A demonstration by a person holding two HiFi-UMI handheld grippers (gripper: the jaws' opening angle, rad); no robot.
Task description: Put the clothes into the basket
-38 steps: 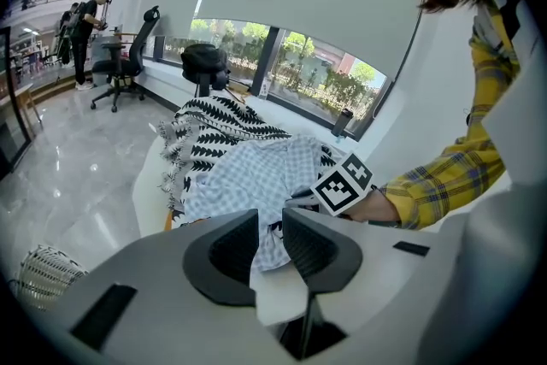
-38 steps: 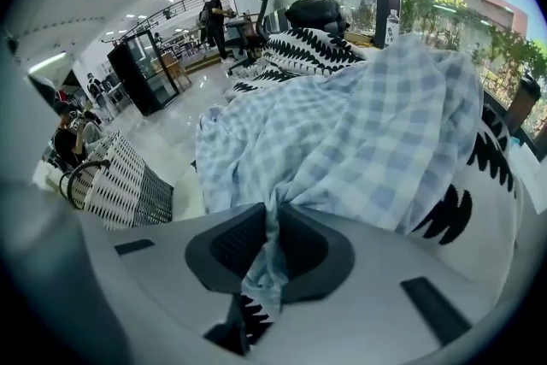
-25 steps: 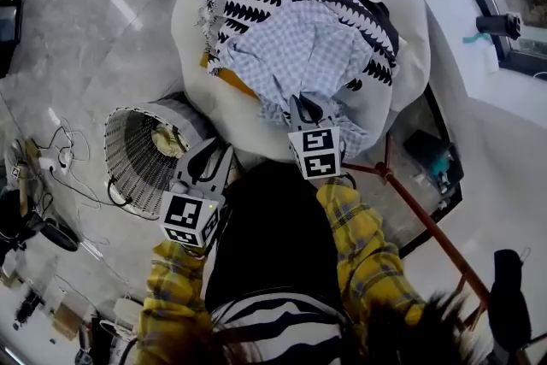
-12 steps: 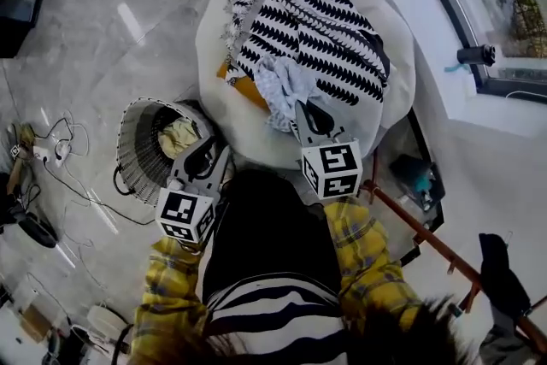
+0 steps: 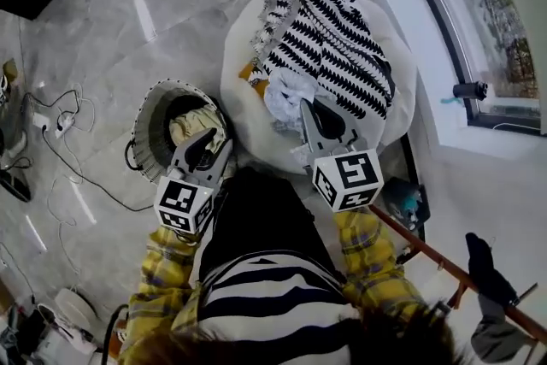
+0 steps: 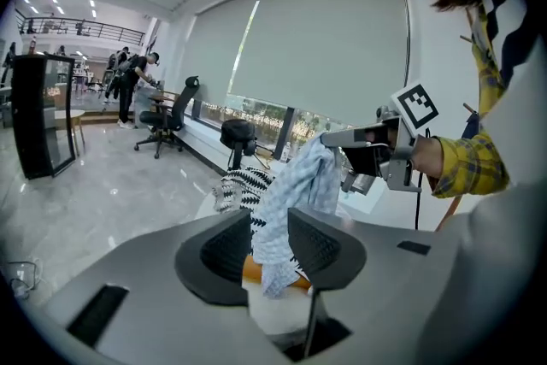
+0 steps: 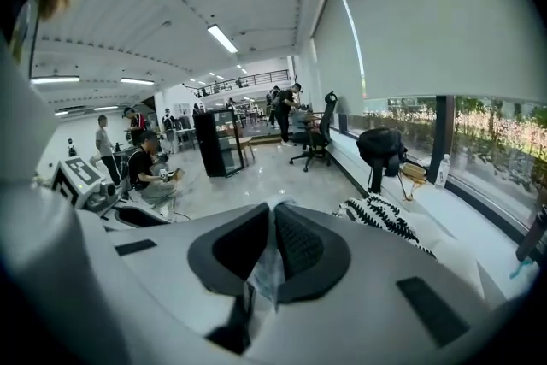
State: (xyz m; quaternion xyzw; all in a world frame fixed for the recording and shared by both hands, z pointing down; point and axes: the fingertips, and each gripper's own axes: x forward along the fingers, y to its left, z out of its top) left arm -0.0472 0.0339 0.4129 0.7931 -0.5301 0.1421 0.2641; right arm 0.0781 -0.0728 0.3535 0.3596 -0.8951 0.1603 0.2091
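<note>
The left tongs (image 5: 214, 146) are half open and hold nothing. Their jaws have just been opening, and the cloth seen through the gap in the left gripper view hangs farther off, not between the pads. They hover just at the near rim of the basket (image 5: 147, 120), which stands on the grey floor (image 5: 102, 38) with a pale yellow garment (image 5: 190, 126) lying inside.

To the right, the right tongs (image 5: 307, 108) are closed tight on a light blue checked cloth (image 5: 286, 91). A fold of it is pinched between the pads, and the rest hangs below, raised above the round white cushion (image 5: 248, 126). That cloth is beside the basket, not in it.

Behind the cloth, a black-and-white patterned blanket (image 5: 329, 38) is spread over the cushion's top. Something orange (image 5: 254, 74) shows at the blanket's left edge. Cables (image 5: 60, 128) trail over the floor to the left of the basket.
</note>
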